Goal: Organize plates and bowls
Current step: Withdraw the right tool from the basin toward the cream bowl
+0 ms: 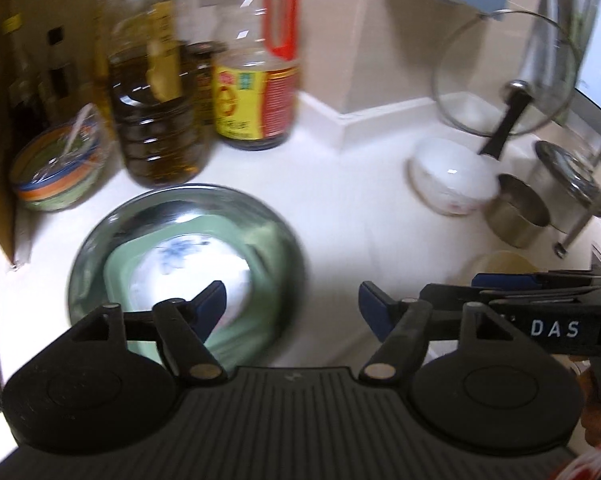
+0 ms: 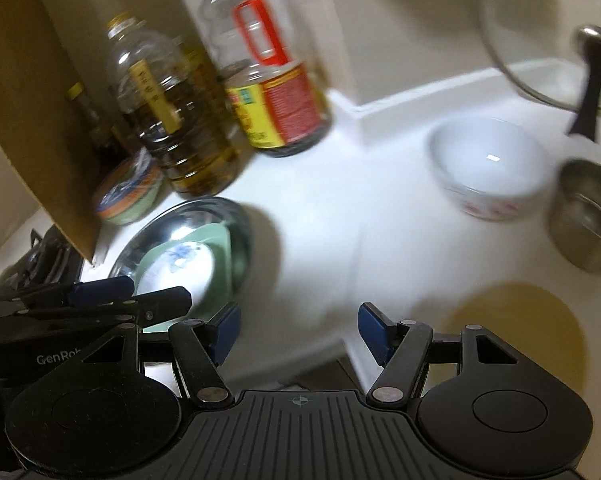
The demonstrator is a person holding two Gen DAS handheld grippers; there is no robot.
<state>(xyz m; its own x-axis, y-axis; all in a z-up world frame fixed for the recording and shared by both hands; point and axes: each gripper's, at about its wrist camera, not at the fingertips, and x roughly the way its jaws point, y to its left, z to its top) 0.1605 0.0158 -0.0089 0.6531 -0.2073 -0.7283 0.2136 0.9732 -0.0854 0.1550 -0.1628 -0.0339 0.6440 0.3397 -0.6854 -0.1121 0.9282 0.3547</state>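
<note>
Two hand-held grippers hover over the white surface [image 2: 320, 248], both with jaws wide apart and holding nothing. The left hand-held gripper [image 1: 292, 300] is above the near rim of a round stainless-steel basin [image 1: 292, 240]; nested in the basin are a pale green square dish [image 1: 268, 256] and, on top, a white plate with a blue flower print [image 1: 188, 264].

In the right wrist view, the right hand-held gripper [image 2: 298, 322] has the white round ceramic bowl with a red pattern [image 2: 488, 168] at 2 o'clock, well apart, and the basin stack at 10 o'clock. A yellowish round dish [image 2: 516, 332] sits near its right finger at 3 o'clock.

Judgement: the right hand-held gripper is nearer the white bowl, the left nearer the stack. The bowl, being round, offers no preferred grasp axis.

Legible writing: "DAS" on the right unit, "GenRo" on the left. Labels on the red-handled dark sauce bottle [image 1: 256, 80] and the clear oil bottle [image 1: 156, 92] are blurred.
</note>
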